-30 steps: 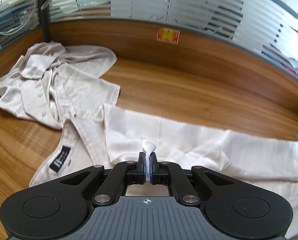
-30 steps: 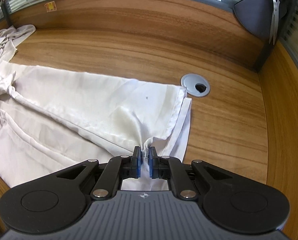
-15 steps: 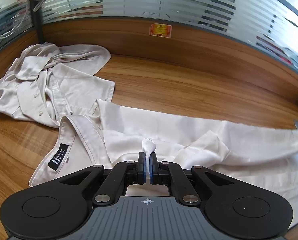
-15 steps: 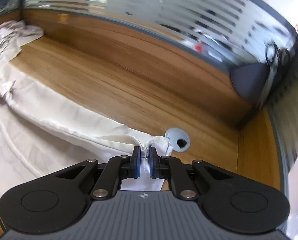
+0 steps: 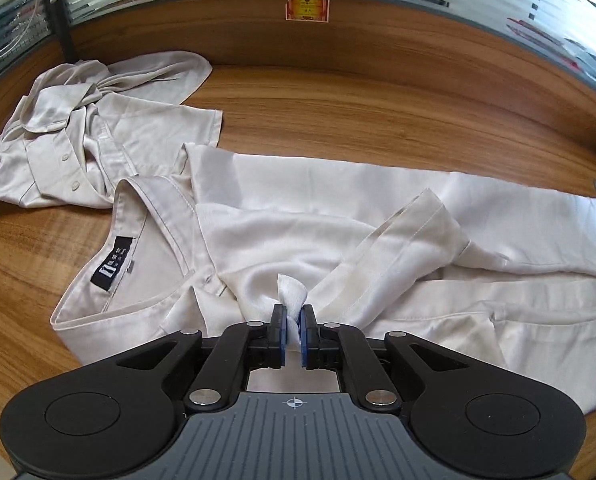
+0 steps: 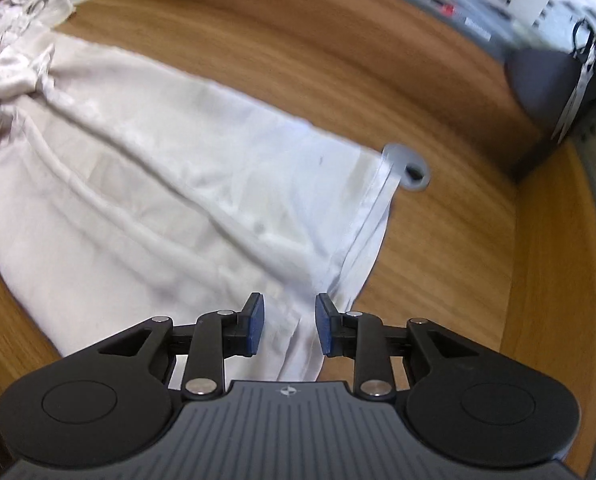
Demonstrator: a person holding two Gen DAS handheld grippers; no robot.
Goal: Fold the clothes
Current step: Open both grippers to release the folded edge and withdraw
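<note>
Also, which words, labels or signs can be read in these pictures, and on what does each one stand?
Black neck label inside the collar of the white shirt: white marks, too small to read.
Red and gold sticker on the wooden back panel: print too small to read.
Right wrist view: no text seen.

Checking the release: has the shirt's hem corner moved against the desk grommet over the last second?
Yes. The hem corner now overlaps the grommet; earlier it lay short of it. The right claw is opening.

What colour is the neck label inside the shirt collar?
The neck label is black with white lettering, clearest in the left wrist view.
</note>
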